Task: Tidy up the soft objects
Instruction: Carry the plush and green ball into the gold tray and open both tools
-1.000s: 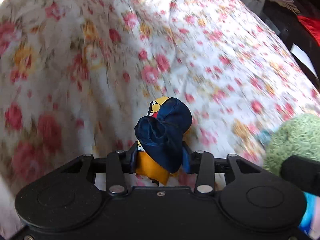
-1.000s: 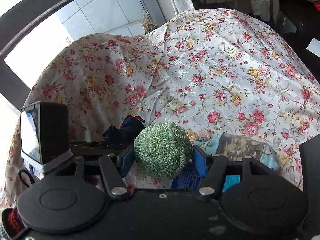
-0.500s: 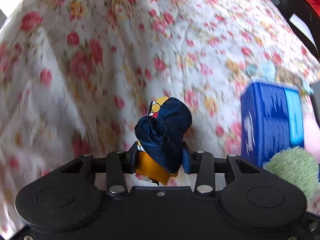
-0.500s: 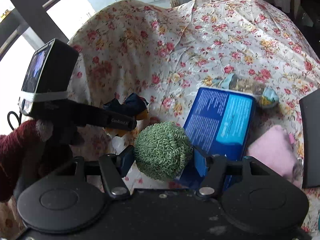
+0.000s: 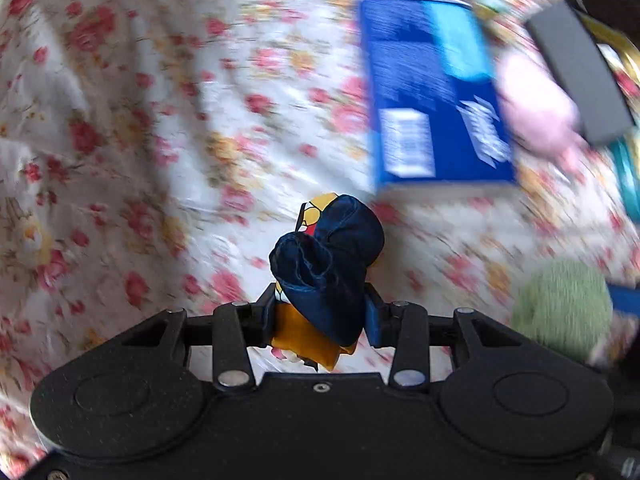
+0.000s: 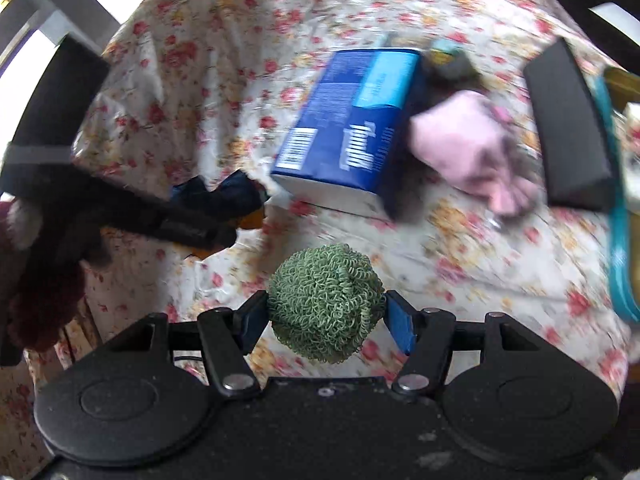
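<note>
My left gripper (image 5: 320, 312) is shut on a bunched navy and yellow cloth (image 5: 326, 264), held above the flowered sheet (image 5: 160, 140). My right gripper (image 6: 326, 316) is shut on a green knitted ball (image 6: 324, 300). The green ball also shows at the right edge of the left wrist view (image 5: 560, 304). The left gripper with the navy cloth (image 6: 224, 196) shows at the left of the right wrist view. A pink soft object (image 6: 468, 144) lies on the sheet to the right of a blue pack (image 6: 356, 128).
The blue pack (image 5: 432, 96) lies flat ahead on the sheet. A dark grey flat slab (image 6: 568, 128) lies to the right of the pink object (image 5: 536, 100). A teal-rimmed container (image 6: 618, 216) is at the far right edge.
Both grippers have tilted downward over the sheet, still holding their loads. The blue pack, pink object and grey slab have come into fuller view.
</note>
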